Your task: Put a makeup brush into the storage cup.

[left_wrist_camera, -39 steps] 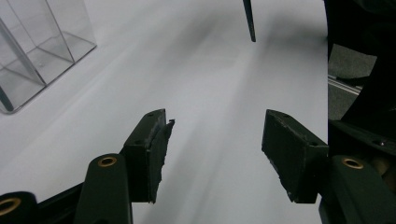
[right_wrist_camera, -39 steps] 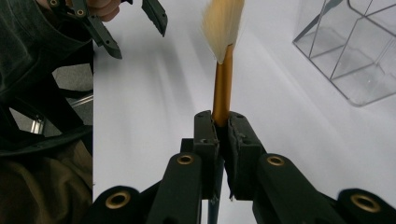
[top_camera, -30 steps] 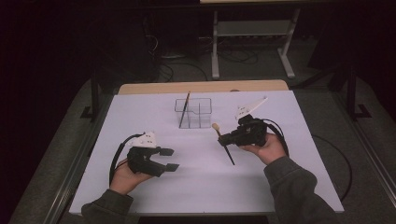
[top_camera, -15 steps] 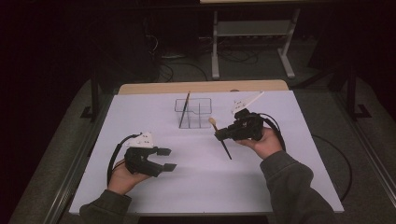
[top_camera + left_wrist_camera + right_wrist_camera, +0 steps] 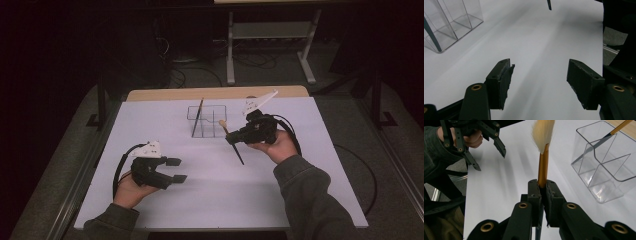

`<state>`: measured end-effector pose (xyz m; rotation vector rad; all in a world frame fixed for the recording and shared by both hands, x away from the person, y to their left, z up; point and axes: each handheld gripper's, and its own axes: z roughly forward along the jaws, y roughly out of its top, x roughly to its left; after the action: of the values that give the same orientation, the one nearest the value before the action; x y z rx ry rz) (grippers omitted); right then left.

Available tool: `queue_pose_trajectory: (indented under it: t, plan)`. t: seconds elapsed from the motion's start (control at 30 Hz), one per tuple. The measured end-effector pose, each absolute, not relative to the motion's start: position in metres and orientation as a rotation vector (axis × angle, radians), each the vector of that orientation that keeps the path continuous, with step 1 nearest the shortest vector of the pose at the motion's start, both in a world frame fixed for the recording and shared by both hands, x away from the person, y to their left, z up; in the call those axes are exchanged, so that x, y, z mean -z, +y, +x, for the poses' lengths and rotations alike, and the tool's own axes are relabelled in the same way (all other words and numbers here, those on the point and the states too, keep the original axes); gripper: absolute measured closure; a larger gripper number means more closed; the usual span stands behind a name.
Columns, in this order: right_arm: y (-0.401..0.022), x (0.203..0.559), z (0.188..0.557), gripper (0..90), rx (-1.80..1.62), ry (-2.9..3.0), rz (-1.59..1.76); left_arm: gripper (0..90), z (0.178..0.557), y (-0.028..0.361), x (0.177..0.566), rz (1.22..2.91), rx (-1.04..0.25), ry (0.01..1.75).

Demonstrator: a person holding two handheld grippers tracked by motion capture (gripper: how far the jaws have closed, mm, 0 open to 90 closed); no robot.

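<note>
- Two grippers work over the white table (image 5: 210,200) in the high view. The right gripper (image 5: 235,138) sits in the person's right hand, lifted off the surface just right of the clear organizer (image 5: 207,121), its jaws clamped on a brush (image 5: 231,142). The brush slants, its pale bristle end up near the organizer and its dark handle tip pointing down toward the table. A second brush (image 5: 198,116) leans in the organizer's left compartment. The left gripper (image 5: 175,170) rests low at the near left, well apart from the organizer, jaws spread with nothing between them.
- Left gripper view: the two black jaws stand wide apart over bare white table (image 5: 536,45). The organizer (image 5: 456,22) is at upper left, with a dark brush handle (image 5: 432,35) inside it.
- Right gripper view: the jaws are pressed tight on the brush (image 5: 542,167), gripping its golden ferrule, with the tuft sticking up beyond them. The organizer (image 5: 609,170) stands to the right with the second brush (image 5: 606,136) leaning in it; the left gripper (image 5: 490,157) shows at upper left.
</note>
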<state>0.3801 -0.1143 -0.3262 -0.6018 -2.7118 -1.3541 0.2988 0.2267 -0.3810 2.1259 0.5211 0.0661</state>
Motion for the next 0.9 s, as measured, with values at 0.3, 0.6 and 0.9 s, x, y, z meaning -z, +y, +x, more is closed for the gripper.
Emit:
queue_pose_trajectory:
  t: [0.3,0.6,0.9]
  plan:
    - [-0.102,0.319,0.393,82.9,1.351,-2.751,-0.549,35.5,0.298,0.23,0.38,2.114,-0.064,0.527]
    - [-0.092,0.311,0.408,82.9,1.359,-2.762,-0.561,35.3,0.298,0.233,0.38,2.104,-0.072,0.536]
    - [-0.088,0.305,0.42,82.9,1.366,-2.769,-0.57,35.2,0.298,0.236,0.379,2.103,-0.075,0.543]
